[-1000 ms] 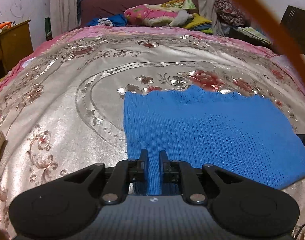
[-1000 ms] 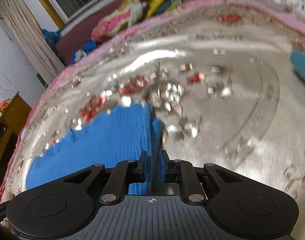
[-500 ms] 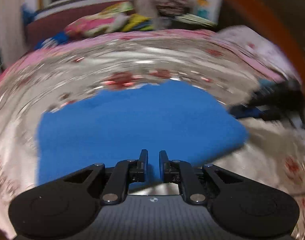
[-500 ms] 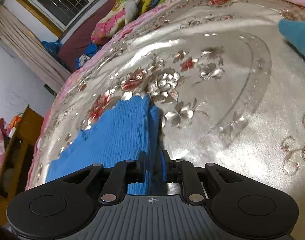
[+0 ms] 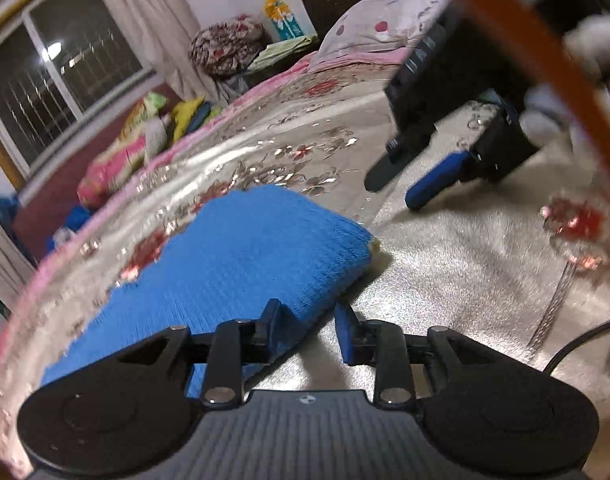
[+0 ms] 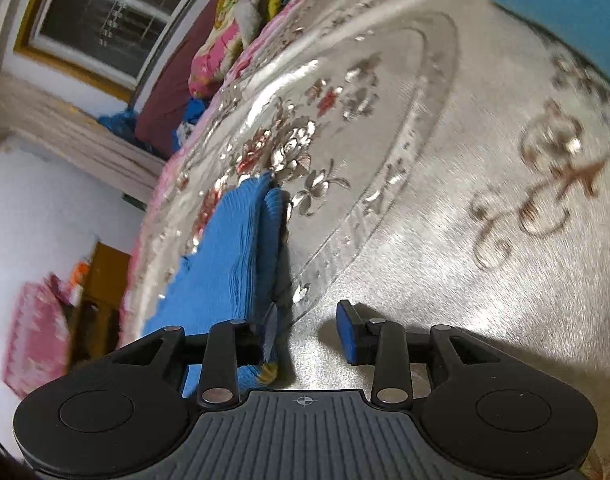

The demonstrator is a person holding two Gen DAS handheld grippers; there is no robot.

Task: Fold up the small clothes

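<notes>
A folded blue knit garment (image 5: 241, 264) lies flat on the silver floral bedspread (image 5: 457, 280). My left gripper (image 5: 309, 320) is open and empty at the garment's near edge, its left finger over the cloth. My right gripper (image 6: 307, 326) is open and empty beside the garment's folded right edge (image 6: 241, 248). The right gripper also shows in the left wrist view (image 5: 409, 184), open, hovering above the bedspread just past the garment's far corner.
A light blue cloth (image 6: 545, 4) lies at the bedspread's far right. Pillows and bedding (image 5: 145, 136) are piled by the window. A wooden cabinet (image 6: 101, 280) stands left of the bed. A black cable (image 5: 577, 344) runs at the right.
Both grippers have opened and let go of the blue garment, which now lies folded on the bedspread. Both views have swung and tilted.
</notes>
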